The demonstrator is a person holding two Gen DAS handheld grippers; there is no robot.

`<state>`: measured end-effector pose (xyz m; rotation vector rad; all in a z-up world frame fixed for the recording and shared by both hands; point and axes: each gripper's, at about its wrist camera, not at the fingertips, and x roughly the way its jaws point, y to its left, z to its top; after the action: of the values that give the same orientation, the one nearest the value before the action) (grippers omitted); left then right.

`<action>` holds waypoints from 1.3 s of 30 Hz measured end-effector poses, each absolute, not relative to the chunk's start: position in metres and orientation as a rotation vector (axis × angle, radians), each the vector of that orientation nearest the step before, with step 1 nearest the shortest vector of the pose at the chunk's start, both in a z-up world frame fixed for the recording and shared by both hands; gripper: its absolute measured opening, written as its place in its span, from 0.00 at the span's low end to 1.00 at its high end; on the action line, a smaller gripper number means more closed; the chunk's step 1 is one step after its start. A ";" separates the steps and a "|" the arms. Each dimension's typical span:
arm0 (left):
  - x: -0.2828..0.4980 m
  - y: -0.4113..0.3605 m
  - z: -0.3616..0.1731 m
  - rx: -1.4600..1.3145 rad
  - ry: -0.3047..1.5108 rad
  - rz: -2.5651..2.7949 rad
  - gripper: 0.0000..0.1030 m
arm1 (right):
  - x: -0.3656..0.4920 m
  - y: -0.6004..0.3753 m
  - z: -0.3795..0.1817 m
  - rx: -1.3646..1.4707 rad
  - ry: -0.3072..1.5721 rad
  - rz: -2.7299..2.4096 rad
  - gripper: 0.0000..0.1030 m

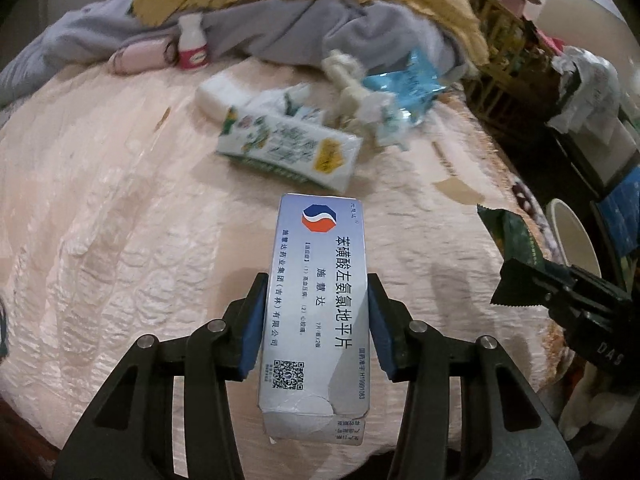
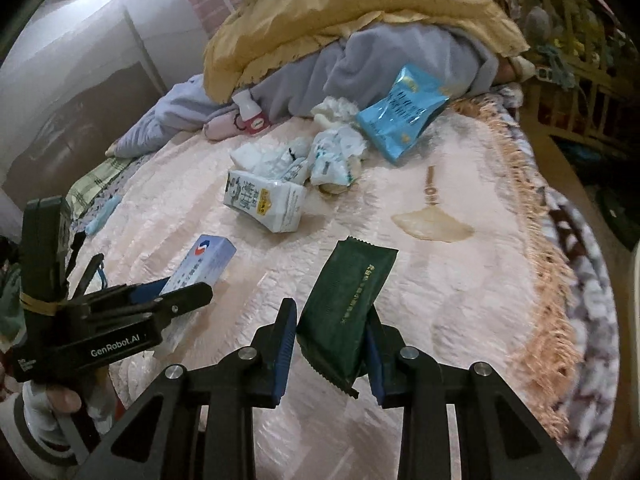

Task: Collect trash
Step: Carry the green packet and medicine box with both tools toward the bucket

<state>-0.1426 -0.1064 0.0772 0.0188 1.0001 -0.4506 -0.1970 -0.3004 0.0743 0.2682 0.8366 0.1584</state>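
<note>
1. A pale blue medicine box point(image 1: 316, 304) is clamped lengthwise between the blue pads of the left claw point(image 1: 316, 320), held clear above the pink bedspread point(image 1: 120, 220); its torn flap end lies nearest the camera
2. A dark green wrapper point(image 2: 344, 308) is gripped by the right claw point(image 2: 330, 344), its jaws drawn close on the thin packet; the wrapper's serrated lower edge hangs down between the pads, and its upper end stands up tilted over the bed
3. In the right wrist view the left claw is seen at the lower left, carried by a hand point(image 2: 52, 412) in a light glove, with the medicine box jutting from it
4. In the left wrist view the right claw is seen at the right edge, with the green wrapper sticking out of it
5. Farther up the bed a green-and-white carton point(image 1: 288, 148) is seen lying on its side, with crumpled white wrappers point(image 2: 332, 156) just behind it
6. A light blue snack bag point(image 2: 400, 112) is propped against a grey blanket point(image 2: 400, 56), over which a yellow quilt point(image 2: 352, 4) is heaped
7. A small white bottle with a red label point(image 1: 192, 42) stands beside a pink pouch point(image 1: 140, 58) at the blanket's edge
8. A white bucket point(image 1: 572, 236) is partly visible off the bed's right side
</note>
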 end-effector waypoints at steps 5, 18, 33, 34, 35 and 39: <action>-0.150 -0.130 0.090 0.058 0.972 -0.476 0.43 | -0.214 -0.315 0.083 0.265 0.811 0.139 0.29; -0.170 -0.214 0.117 0.160 0.901 -0.586 0.43 | -0.262 -0.384 0.099 0.285 0.746 0.020 0.29; -0.190 -0.320 0.119 0.263 0.893 -0.726 0.43 | -0.315 -0.488 0.093 0.340 0.724 -0.172 0.29; -0.192 -0.328 0.118 0.268 0.893 -0.739 0.43 | -0.318 -0.493 0.092 0.344 0.724 -0.182 0.29; -0.193 -0.333 0.118 0.270 0.894 -0.747 0.43 | -0.320 -0.499 0.091 0.349 0.723 -0.191 0.29; -0.199 -0.362 0.117 0.274 0.912 -0.798 0.43 | -0.328 -0.522 0.085 0.365 0.727 -0.226 0.29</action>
<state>-0.1987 -0.3622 0.1171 0.2739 0.9124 -0.7975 -0.3280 -0.5222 0.0853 0.3648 0.7270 -0.2264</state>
